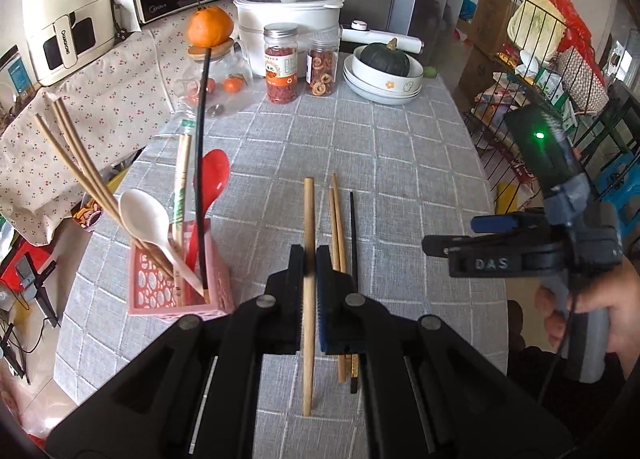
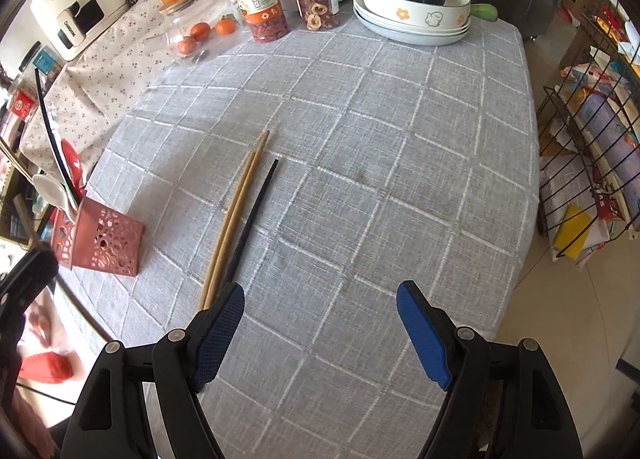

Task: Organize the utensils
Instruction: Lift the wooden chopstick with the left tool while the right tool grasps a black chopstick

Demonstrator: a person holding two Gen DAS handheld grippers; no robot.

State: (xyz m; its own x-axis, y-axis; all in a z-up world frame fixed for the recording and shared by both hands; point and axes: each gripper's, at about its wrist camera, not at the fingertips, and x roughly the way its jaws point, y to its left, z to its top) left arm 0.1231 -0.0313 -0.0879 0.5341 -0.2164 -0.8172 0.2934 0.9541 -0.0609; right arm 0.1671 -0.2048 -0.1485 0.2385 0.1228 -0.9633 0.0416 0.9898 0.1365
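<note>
With spoons and several chopsticks already standing in the pink perforated plastic holder (image 1: 180, 291), the left gripper (image 1: 308, 271) pinches one pale wooden chopstick (image 1: 308, 227), while three more (image 2: 236, 215) lie on the grey checked table (image 2: 400, 163) beside the wide-open, empty right gripper (image 2: 320, 335).

Three chopsticks are counted lying on the tabletop (image 2: 400, 163): two wooden chopsticks (image 2: 236, 215) and one black chopstick (image 2: 256, 211). One thicker wooden stick (image 1: 308, 259) is seen apart from them. In the pink holder (image 1: 180, 291), two spoons are counted, one white spoon (image 1: 148, 219) and one red spoon (image 1: 212, 175), with one black chopstick (image 1: 201, 139) and perhaps four wooden ones, overlap making that count uncertain. Two lidded jars (image 2: 264, 3) and three stacked dishes (image 2: 416, 15) are counted.
</note>
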